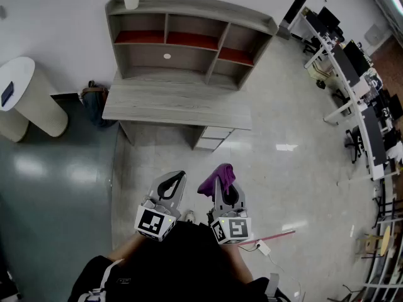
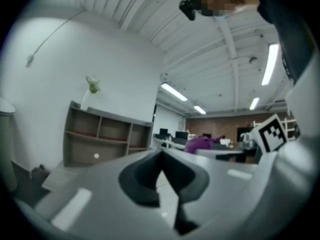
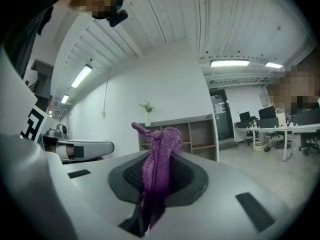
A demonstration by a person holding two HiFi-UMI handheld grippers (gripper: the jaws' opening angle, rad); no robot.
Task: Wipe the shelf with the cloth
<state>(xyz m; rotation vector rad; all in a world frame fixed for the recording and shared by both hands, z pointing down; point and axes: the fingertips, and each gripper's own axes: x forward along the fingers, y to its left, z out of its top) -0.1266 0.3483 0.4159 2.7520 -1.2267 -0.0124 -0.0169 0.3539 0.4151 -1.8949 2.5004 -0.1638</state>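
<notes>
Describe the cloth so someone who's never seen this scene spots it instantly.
Facing the grey shelf unit, a person holds two tools. The cloth is the purple bunch pinched in the right tool; the left tool is shut on nothing.

Shelf (image 1: 189, 39) on desk (image 1: 176, 106); cloth (image 1: 217, 176) in right claw (image 3: 159, 159), before desk

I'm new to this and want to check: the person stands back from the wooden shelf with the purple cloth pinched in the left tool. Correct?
Not quite: the purple cloth is pinched in the right tool, as the right gripper view shows. The left tool is shut on nothing. The person does stand back from the wooden shelf.
</notes>
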